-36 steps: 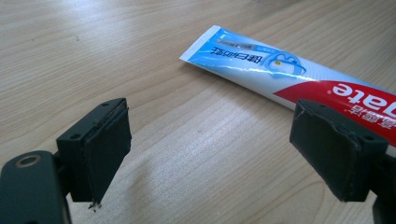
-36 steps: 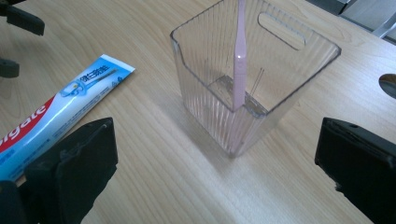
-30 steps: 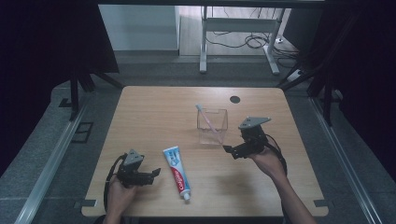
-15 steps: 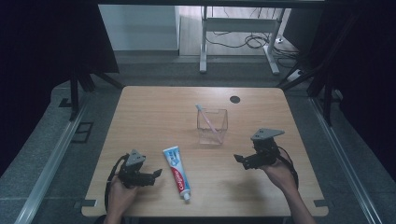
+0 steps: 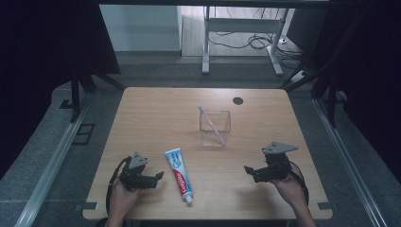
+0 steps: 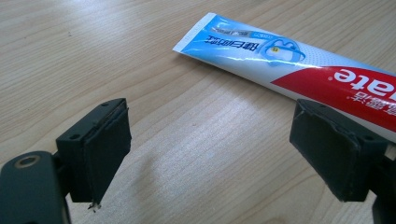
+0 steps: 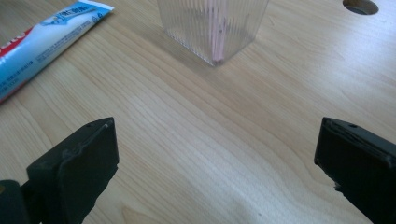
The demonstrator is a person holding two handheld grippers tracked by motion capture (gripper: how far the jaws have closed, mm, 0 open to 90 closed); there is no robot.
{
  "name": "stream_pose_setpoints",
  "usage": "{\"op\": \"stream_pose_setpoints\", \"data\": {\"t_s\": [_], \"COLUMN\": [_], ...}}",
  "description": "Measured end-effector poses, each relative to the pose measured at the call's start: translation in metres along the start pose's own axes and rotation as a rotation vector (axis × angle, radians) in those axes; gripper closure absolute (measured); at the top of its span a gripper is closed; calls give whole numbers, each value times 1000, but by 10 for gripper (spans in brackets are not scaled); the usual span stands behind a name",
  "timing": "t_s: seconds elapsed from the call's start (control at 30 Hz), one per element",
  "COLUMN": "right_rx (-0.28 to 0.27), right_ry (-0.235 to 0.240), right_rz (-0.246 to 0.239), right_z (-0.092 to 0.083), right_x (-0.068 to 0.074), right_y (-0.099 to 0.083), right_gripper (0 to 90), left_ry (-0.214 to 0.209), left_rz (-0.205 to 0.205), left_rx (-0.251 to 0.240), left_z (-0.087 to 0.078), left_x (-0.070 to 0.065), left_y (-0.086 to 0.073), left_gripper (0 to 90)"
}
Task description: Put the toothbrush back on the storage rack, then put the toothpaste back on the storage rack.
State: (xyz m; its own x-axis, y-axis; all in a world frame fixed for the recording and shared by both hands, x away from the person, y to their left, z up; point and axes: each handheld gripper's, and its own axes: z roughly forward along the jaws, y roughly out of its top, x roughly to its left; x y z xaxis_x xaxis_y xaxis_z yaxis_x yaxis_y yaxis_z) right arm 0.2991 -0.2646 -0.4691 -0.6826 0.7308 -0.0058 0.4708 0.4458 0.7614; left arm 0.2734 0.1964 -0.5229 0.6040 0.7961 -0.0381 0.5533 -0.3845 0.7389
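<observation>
Running off the right edge of the left gripper view, cap end of the toothpaste tube (image 6: 299, 56) unseen there. Gaping wide and gripping nothing: left gripper (image 5: 159, 177) just beside the tube, right gripper (image 5: 247, 169) well apart. Lying flat on the table (image 5: 156, 123), blue-white-red, near the front edge.

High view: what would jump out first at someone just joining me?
The blue, white and red toothpaste tube lies flat near the front edge of the wooden table, just beside the open left gripper. Behind it, mid-table, a clear ribbed cup stands upright with a pink toothbrush leaning inside. The right gripper is open and empty.
</observation>
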Motion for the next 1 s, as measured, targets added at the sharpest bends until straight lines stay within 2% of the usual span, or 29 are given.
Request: {"op": "stream_pose_setpoints", "data": {"t_s": [0.23,0.47,0.77,1.0], "right_rx": [-36,-44,25,14], "right_ry": [-9,-32,-45,-61], "right_rz": [37,37,22,12], "right_z": [-1,2,13,12], "right_x": [-1,-2,-1,-1], "right_y": [-20,-38,-58,-61], "right_gripper": [1,3,5,7], "left_ry": [9,32,43,35], "left_rz": [19,27,30,13], "left_rx": [12,15,30,19], "left_z": [1,1,2,1], "left_x": [-2,-3,-4,-5], "left_y": [0,0,0,2], "left_gripper": [127,128,128,131]}}
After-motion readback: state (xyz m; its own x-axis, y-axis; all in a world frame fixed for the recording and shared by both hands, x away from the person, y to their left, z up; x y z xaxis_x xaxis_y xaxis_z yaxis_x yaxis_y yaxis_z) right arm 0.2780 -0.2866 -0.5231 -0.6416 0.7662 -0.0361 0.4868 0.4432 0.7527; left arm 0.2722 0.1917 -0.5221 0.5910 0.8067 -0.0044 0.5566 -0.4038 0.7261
